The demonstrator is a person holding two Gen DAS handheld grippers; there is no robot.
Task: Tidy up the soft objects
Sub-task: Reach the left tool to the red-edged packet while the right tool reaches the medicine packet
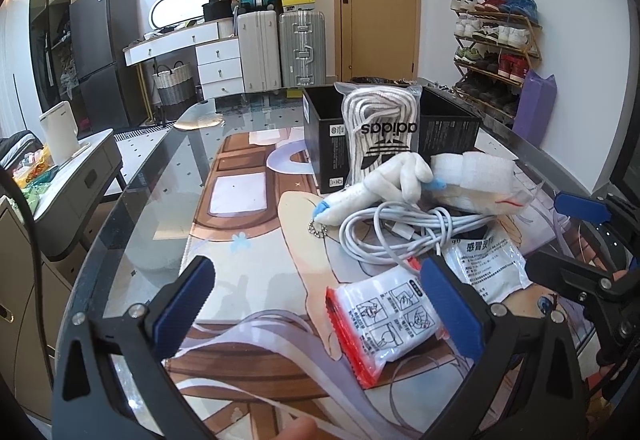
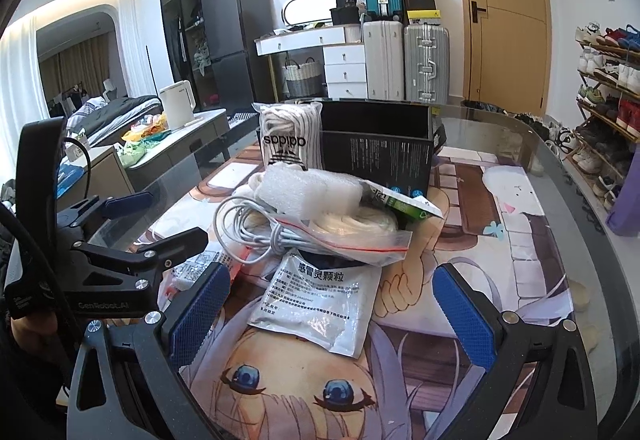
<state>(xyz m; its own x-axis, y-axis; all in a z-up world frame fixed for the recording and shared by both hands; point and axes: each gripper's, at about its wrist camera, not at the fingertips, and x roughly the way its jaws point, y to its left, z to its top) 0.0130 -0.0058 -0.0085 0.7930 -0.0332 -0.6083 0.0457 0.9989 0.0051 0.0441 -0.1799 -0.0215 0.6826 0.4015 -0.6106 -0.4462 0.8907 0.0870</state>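
Soft objects lie heaped on the counter (image 1: 120, 240) before a black box (image 2: 376, 144), apparently awaiting sorting, with left tongs (image 1: 316, 304) and right tongs (image 2: 332, 304) both apart, empty.

Bare printed mat (image 1: 248, 240) is lying open across the left and centre of the left wrist view, giving free passage up to the black box (image 1: 324, 144) at upper centre. To the right, a heap is blocking the way: coiled white cable (image 1: 396, 232), plush toy (image 1: 384, 180), foam roll (image 1: 468, 176), with two sachets (image 1: 384, 316) lying nearer. In the right wrist view the right side of the mat (image 2: 520, 240) is staying open.
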